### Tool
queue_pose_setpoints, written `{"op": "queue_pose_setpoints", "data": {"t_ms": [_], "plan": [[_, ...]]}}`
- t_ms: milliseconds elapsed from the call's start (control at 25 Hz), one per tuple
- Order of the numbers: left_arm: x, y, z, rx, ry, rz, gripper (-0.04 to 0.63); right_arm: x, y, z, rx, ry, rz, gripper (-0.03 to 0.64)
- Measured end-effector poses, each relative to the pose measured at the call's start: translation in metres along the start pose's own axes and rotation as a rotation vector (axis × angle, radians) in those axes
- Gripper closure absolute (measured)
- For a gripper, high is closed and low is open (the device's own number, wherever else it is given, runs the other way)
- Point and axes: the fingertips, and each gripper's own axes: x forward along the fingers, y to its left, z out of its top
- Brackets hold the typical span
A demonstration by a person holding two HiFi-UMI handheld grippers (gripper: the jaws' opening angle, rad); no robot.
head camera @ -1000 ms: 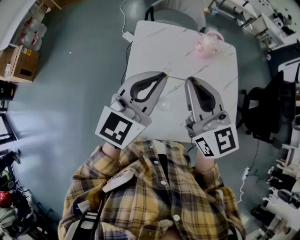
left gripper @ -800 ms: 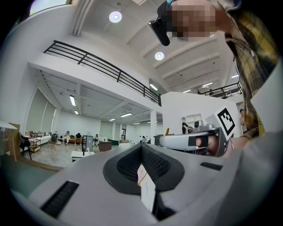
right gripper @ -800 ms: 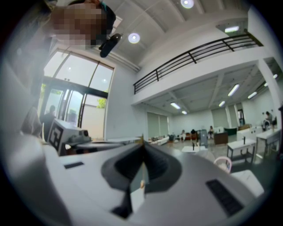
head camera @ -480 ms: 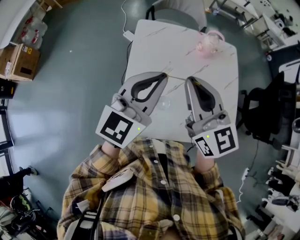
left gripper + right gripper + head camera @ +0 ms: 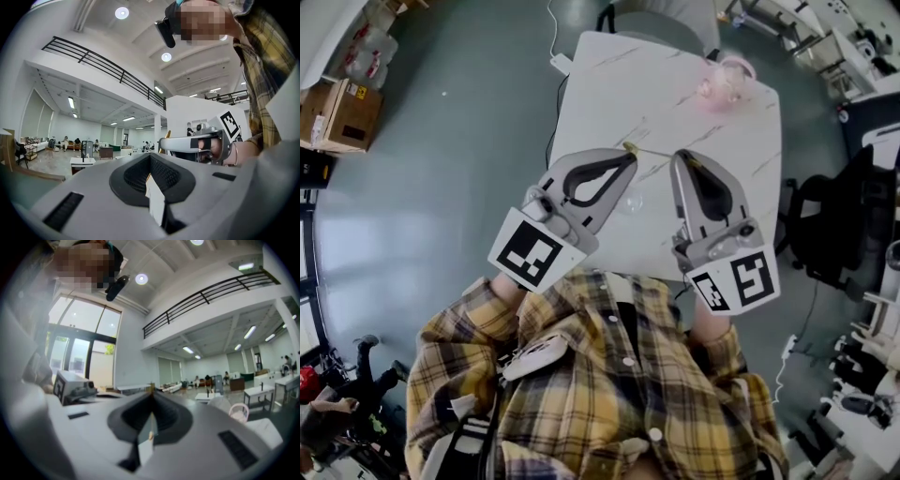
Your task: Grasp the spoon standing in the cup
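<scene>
A thin gold spoon (image 5: pixel 654 150) hangs level above the white table (image 5: pixel 609 84), spanning the gap between my two gripper tips. My left gripper (image 5: pixel 630 156) is shut on its left end, and a gold sliver of the spoon (image 5: pixel 149 176) shows between the closed jaws. My right gripper (image 5: pixel 678 157) is shut on the other end, where the spoon (image 5: pixel 151 389) pokes up at the jaw tips. A small clear glass cup (image 5: pixel 630 200) stands on the table below, between the grippers. The right gripper (image 5: pixel 163 143) faces the left one.
A pink cup (image 5: pixel 719 82) stands near the table's far right corner. A black office chair (image 5: pixel 848 220) is to the right of the table and a grey chair (image 5: pixel 661 19) behind it. Cardboard boxes (image 5: pixel 333 117) lie on the floor at far left.
Both grippers and the spoon keep their places; only the head view has shifted slightly.
</scene>
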Motion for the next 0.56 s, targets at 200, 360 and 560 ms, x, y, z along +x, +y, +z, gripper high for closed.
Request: {"op": "queue_pose_setpoints", "data": {"t_ms": [200, 360, 560], "plan": [[-0.007, 0.006, 0.004, 0.023, -0.002, -0.010, 0.580, 0.000, 0.001, -0.001, 0.001, 0.011, 0.012, 0.584], [-0.006, 0.007, 0.007, 0.071, 0.007, -0.025, 0.580, -0.003, 0.000, -0.001, -0.001, 0.015, 0.018, 0.584], [0.004, 0.006, 0.009, 0.108, 0.001, -0.059, 0.580, -0.003, -0.006, 0.001, -0.016, 0.011, 0.011, 0.584]]}}
